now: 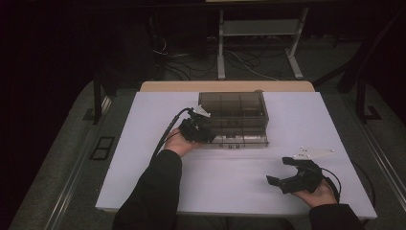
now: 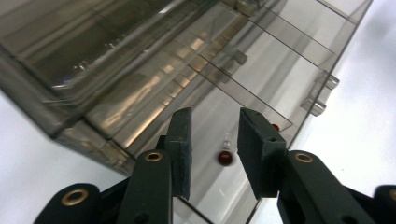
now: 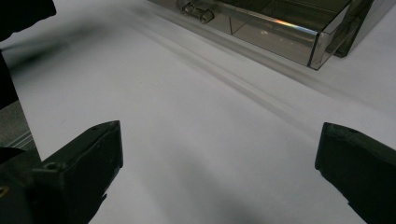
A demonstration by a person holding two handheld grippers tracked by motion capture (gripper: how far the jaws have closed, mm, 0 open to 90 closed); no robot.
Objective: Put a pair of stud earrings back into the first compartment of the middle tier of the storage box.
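Two hand-held grippers and one clear plastic box on a white bench (image 1: pixel 143 182). At the left, the left hand-held gripper (image 1: pixel 201 128) is up against the box's near left corner, its cable trailing back toward the person's dark sleeve; in the left gripper view its jaws stand narrowly apart, pads (image 2: pixel 181 144) facing each other with nothing pinched between them, pointed at the box's wall. At the middle, toward the far edge of the bench, sits the box (image 1: pixel 237 117): smoky transparent plastic, flat and rectangular, split by thin inner walls into several compartments, with small hinge or latch tabs (image 2: pixel 322 93) along one side. A small dark red bead (image 2: pixel 225 158) lies inside one compartment, seen through the wall just beyond the jaws. Handling, by judgement: light, stiff and smooth, so likely slippery under the pads and liable to slide on the bench if pushed; the thin walls could crack under a hard squeeze. Best hold is probably a rim edge or the lid lip near the tabs, gripped gently, with the other side steadied. At the right, the right hand-held gripper (image 1: pixel 283 176) rests low over bare bench, well apart from the box, jaws spread wide and holding nothing.
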